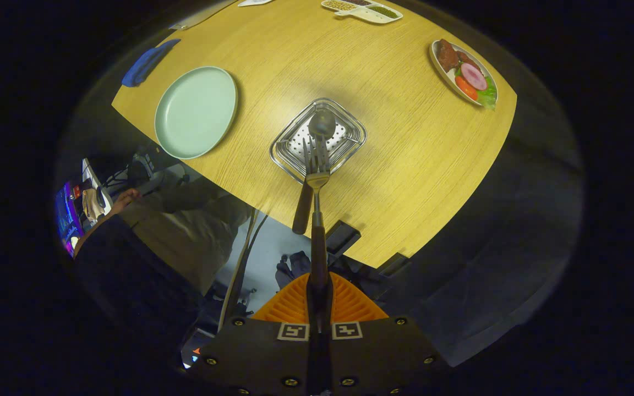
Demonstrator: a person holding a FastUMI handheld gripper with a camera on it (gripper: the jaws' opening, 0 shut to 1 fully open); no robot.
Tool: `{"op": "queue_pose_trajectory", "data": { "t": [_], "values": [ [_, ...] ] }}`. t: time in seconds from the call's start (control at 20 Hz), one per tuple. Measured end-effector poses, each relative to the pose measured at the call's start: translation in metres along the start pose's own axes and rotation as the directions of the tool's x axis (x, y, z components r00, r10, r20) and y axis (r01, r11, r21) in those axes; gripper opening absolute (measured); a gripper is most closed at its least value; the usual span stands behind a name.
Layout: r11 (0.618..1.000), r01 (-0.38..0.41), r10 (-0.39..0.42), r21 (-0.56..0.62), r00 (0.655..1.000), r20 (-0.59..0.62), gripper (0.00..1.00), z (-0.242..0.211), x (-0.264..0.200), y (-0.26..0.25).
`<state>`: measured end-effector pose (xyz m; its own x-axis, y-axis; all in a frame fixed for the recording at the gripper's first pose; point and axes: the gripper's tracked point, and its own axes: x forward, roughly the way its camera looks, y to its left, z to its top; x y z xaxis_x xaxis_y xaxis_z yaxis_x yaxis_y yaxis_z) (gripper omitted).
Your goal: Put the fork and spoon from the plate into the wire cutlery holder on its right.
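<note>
The wooden bench (394,181) carries an empty plate (196,111) near one edge, the wire holder (295,159) mid-bench, a food plate (464,71) at a corner, and a divided tray (362,11) at the far edge.

Plate (196,111) pale green; table (405,181) yellow wood grain; cloth (145,63) blue; cutlery holder (318,140) silver, perforated base.

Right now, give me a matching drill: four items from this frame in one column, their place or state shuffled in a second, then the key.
Items
1. fork
2. spoon
3. green plate
4. food plate

Place or state
A. bare, left of the wire cutlery holder
B. handle clamped in the hand-held gripper, tines over the holder
C. far right on the table, with meat and vegetables
D. already in the holder, handle sticking out toward the fingers

Pairs: 1-B, 2-D, 3-A, 4-C
</note>
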<state>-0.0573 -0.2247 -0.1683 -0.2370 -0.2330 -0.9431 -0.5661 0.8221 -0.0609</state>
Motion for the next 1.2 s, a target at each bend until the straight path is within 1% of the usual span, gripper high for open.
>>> {"op": "queue_pose_trajectory", "data": {
  "t": [0.3, 0.45, 0.5, 0.6, 0.65, 0.7, 0.75, 0.8, 0.85, 0.9, 1.0, 1.1, 1.2],
  "values": [
    [0.999, 0.011, -0.015, -0.038, 0.996, -0.092, 0.01, 0.039, 0.011, -0.013],
    [1.000, -0.002, -0.002, -0.029, 0.992, -0.123, 0.01, 0.049, 0.020, -0.015],
    [1.000, -0.006, 0.003, -0.025, 0.992, -0.129, 0.05, 0.053, 0.020, -0.015],
    [1.000, -0.011, 0.008, -0.019, 0.992, -0.129, 0.05, 0.064, 0.020, -0.018],
    [1.000, -0.014, 0.012, -0.012, 0.992, -0.125, 0.09, 0.065, 0.018, -0.018],
    [1.000, -0.022, 0.020, -0.008, 0.993, -0.120, 0.09, 0.067, 0.015, -0.018],
    [1.000, -0.013, 0.011, -0.011, 0.994, -0.111, 0.09, 0.067, 0.015, -0.021],
    [1.000, -0.017, 0.017, -0.002, 0.995, -0.098, 0.19, 0.068, 0.010, -0.021],
    [1.000, -0.021, 0.021, 0.003, 0.997, -0.076, 0.21, 0.067, 0.008, -0.021],
    [1.000, -0.027, 0.028, 0.014, 0.998, -0.053, 0.36, 0.068, 0.002, -0.021],
    [0.999, -0.021, 0.020, 0.040, 1.000, 0.012, 0.54, 0.061, -0.009, -0.025],
    [0.997, -0.015, 0.005, 0.082, 0.993, 0.117, 0.54, 0.061, -0.020, -0.026],
    [0.991, -0.022, -0.014, 0.134, 0.966, 0.257, 0.54, 0.064, -0.037, -0.018]
  ]
}}
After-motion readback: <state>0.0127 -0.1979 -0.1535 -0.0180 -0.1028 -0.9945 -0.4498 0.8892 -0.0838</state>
